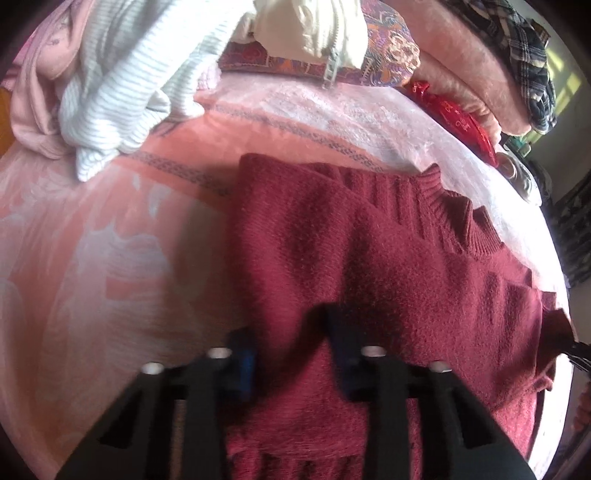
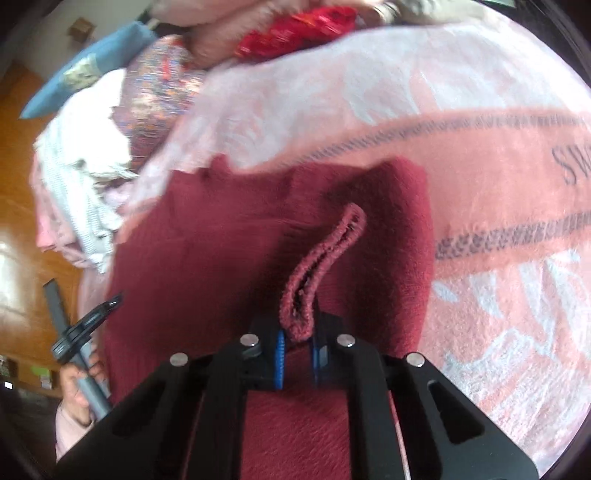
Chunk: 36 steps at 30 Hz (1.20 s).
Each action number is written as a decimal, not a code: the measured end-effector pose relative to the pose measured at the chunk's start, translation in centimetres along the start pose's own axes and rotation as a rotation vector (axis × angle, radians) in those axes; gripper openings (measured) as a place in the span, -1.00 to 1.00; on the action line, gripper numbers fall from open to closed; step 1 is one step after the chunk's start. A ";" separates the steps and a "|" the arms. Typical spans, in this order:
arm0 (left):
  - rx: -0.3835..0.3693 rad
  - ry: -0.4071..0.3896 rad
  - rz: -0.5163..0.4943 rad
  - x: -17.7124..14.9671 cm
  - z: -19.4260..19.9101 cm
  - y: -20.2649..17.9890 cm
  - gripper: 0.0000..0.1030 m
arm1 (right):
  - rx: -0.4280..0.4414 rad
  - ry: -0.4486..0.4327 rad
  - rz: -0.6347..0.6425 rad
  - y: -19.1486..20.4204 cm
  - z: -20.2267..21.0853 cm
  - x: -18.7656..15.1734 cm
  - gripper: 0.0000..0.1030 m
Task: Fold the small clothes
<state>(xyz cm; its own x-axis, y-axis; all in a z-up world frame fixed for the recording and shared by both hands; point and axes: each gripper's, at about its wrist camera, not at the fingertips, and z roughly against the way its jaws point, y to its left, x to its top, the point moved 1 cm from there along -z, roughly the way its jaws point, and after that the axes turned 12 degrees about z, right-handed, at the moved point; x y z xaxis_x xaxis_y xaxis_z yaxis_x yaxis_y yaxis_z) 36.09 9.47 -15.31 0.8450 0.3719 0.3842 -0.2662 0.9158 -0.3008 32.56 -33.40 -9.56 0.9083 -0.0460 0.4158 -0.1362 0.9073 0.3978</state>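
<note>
1. Maroon sweater (image 1: 369,240): knitted, lying spread on the pink blanket (image 1: 92,240) that is covering the bed. I am seeing its ribbed collar (image 1: 458,214) pointing toward the far right in the left wrist view, and its ribbed hem near the bottom edge of that view.
2. Left gripper (image 1: 291,354): I am holding it angled down over the sweater's lower part. Knit fabric is sitting between its two black fingers, but the picture is blurred there and I cannot tell whether the blue pads are pressing on the cloth.
3. Right gripper (image 2: 297,347): I am keeping it clenched on a doubled fold of the sweater's edge (image 2: 325,258), which is standing up from between the blue pads in a curved loop.
4. Left hand (image 2: 79,391): showing at the lower left of the right wrist view, wrapped around the grey handle of its tool, beside the sweater's edge.
5. Striped white garment (image 1: 122,92): lying crumpled at the far left of the bed, well apart from the sweater.
6. Cream garment with zip (image 1: 310,33): resting on a patterned cushion (image 1: 388,48) at the head of the bed.
7. Red packet (image 1: 458,114): lying at the far right, beside a folded pink blanket stack (image 1: 472,62) that is carrying a plaid cloth (image 1: 524,55).
8. Wooden floor (image 2: 22,177): showing to the left of the bed in the right wrist view.
</note>
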 end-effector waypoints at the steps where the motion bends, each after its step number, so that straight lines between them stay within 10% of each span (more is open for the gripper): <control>1: -0.014 -0.004 0.011 0.1 0.3 0.3 -0.75 | -0.001 -0.010 0.001 0.1 0.5 -0.1 -0.82; 6: 0.055 -0.053 -0.027 0.6 1.0 0.8 -0.80 | -0.116 0.137 0.026 -0.9 -2.6 -2.3 -0.56; 10: 0.023 -0.035 -0.002 0.8 0.6 1.9 -0.79 | -0.091 0.120 0.058 -0.9 -2.2 -2.3 -0.48; 13: 0.005 -0.023 0.005 0.9 1.0 1.5 -0.76 | -0.108 0.068 0.045 -1.2 -0.9 -1.5 -0.03; 16: -0.007 -0.017 0.011 1.1 1.3 1.1 -0.53 | -0.092 0.083 0.019 -1.7 -1.6 -1.0 -0.05; 18: -0.008 -0.024 0.018 1.2 1.1 1.0 -0.20 | -0.074 0.098 0.007 -1.8 -2.6 -0.7 -0.28; 21: 0.001 -0.019 0.020 1.1 0.5 0.7 -0.25 | -0.085 0.091 0.043 -1.3 -2.9 -0.5 -0.76; 24: 0.062 -0.053 -0.010 1.1 0.2 1.0 -0.55 | -0.156 0.086 0.083 -0.9 -2.8 -0.4 -0.78; 36: 0.054 -0.059 0.017 0.2 4.0 2.1 -0.07 | -0.157 0.144 0.020 1.0 1.1 -5.1 -0.54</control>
<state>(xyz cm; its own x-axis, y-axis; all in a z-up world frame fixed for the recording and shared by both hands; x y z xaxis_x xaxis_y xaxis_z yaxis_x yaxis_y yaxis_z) 33.80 12.07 -12.36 0.8118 0.3943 0.4307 -0.3061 0.9155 -0.2612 27.32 -32.72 -10.37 0.9547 0.0230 0.2968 -0.1020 0.9620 0.2533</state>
